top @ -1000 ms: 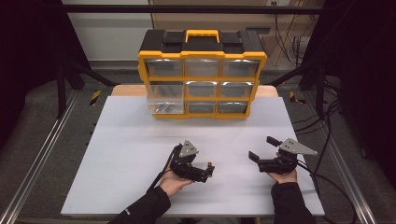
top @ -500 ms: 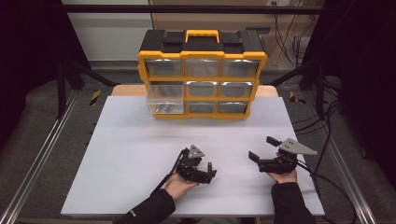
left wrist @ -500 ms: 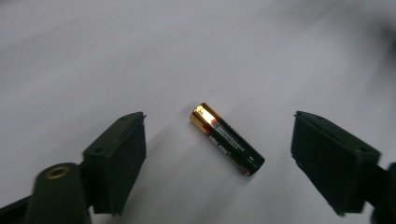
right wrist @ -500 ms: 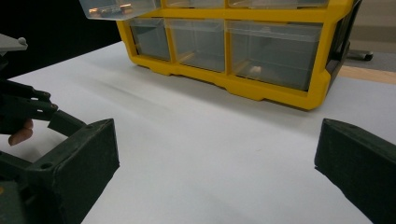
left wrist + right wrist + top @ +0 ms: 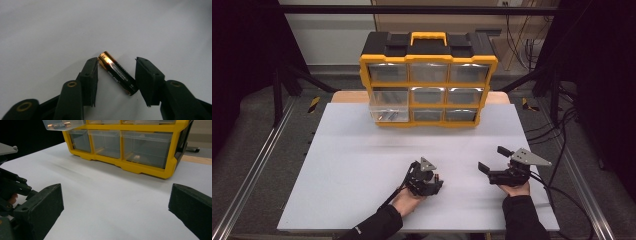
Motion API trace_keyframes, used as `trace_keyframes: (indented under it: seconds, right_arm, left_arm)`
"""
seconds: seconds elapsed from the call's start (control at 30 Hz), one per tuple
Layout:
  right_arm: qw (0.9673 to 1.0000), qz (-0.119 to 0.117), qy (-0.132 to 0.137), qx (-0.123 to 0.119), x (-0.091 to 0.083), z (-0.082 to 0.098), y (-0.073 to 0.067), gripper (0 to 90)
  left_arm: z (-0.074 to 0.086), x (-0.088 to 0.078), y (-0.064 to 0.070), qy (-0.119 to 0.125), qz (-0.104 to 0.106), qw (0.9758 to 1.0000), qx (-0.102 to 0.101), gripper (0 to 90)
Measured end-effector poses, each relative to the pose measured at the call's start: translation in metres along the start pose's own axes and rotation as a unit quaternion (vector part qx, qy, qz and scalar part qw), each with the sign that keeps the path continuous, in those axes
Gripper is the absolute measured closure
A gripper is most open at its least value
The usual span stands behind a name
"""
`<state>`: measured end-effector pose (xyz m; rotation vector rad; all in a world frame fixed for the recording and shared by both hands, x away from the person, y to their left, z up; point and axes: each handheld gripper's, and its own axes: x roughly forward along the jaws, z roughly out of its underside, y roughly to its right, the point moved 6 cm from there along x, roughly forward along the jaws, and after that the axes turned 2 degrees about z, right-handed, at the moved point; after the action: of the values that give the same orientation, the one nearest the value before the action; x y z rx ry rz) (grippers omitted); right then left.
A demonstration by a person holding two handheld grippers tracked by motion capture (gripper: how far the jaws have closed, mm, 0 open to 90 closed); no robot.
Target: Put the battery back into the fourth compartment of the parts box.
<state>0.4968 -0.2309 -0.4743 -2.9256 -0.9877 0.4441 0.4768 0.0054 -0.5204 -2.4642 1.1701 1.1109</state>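
An AA battery, black with a copper end, lies slantwise on the white tabletop. My left gripper straddles it. The jaws have just been closing and stand close to its two ends, but I see no firm pinch. In the high view the left gripper points down at the table's front middle, with the battery a small speck at its tips. My right gripper rests to its right, jaws wide open and empty, and faces the organizer in the right gripper view.
A yellow and black drawer organizer stands at the table's far edge. Its middle-left clear drawer is pulled out and holds batteries. Cables trail off the right side.
My left gripper has shifted right and sunk toward the tabletop, and its jaws have narrowed around the battery. My right gripper has stayed put.
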Motion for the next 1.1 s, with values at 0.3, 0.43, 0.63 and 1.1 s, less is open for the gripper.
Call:
trace_keyframes:
  seconds: [0.3, 0.43, 0.63, 1.1]
  right_arm:
    - [1.0000, -0.001, 0.000, 0.002, -0.001, 0.000, 0.000, 0.3]
    - [1.0000, -0.001, 0.000, 0.002, 0.000, 0.000, 0.000, 0.3]
    - [1.0000, -0.001, 0.000, 0.002, -0.001, 0.000, 0.000, 0.3]
    - [1.0000, -0.002, 0.001, 0.001, 0.000, 0.000, 0.000, 0.3]
  left_arm:
    - [0.000, 0.000, 0.003, -0.010, -0.017, 0.9998, 0.007, 67.9]
    - [0.001, -0.001, 0.003, -0.015, -0.022, 0.9996, 0.013, 72.8]
    - [0.001, -0.001, 0.004, -0.019, -0.028, 0.9991, 0.026, 76.0]
    - [-0.006, -0.021, -0.002, 0.002, -0.013, 0.9998, 0.016, 76.2]
